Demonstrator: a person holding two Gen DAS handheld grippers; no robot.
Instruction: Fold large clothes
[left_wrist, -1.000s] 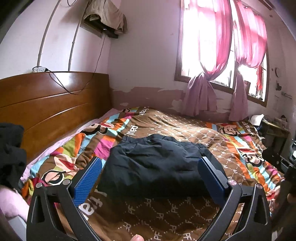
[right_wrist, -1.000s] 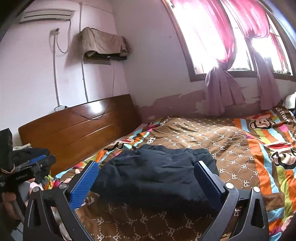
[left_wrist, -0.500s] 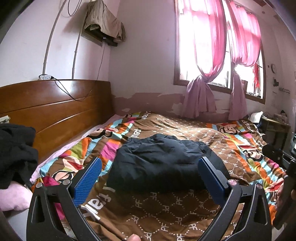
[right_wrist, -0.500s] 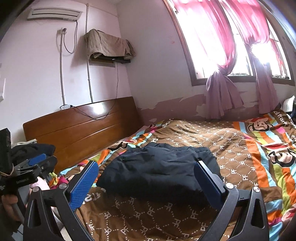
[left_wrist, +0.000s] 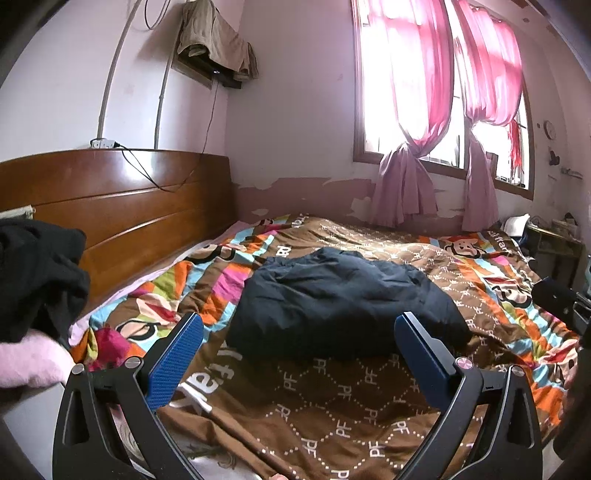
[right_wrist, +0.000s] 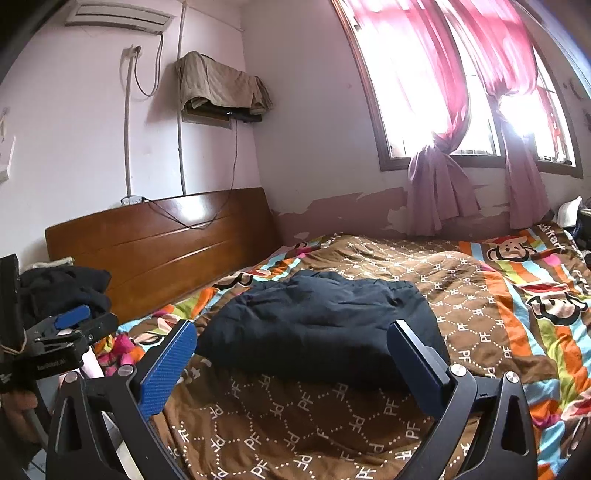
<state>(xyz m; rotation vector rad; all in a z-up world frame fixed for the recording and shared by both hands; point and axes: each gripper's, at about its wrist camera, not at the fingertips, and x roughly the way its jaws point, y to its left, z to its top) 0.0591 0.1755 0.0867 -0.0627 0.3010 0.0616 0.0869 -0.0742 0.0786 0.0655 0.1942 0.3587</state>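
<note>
Navy padded garment (left_wrist: 343, 306), probably a jacket, heaped mid-bed on patterned quilt (left_wrist: 332, 398).
Soft, bulky, light, likely slick; best pinched at near hem corners. Left tool (left_wrist: 295, 354) and right tool (right_wrist: 291, 354) spread wide, holding nothing.

We face a wooden headboard (left_wrist: 122, 206) against pale pink walls with peeling paint (right_wrist: 351, 206). Bright daylight pours through the window (left_wrist: 384, 88) behind tied pink curtains (right_wrist: 439, 192); an air conditioner (right_wrist: 118, 16) hangs high.
</note>
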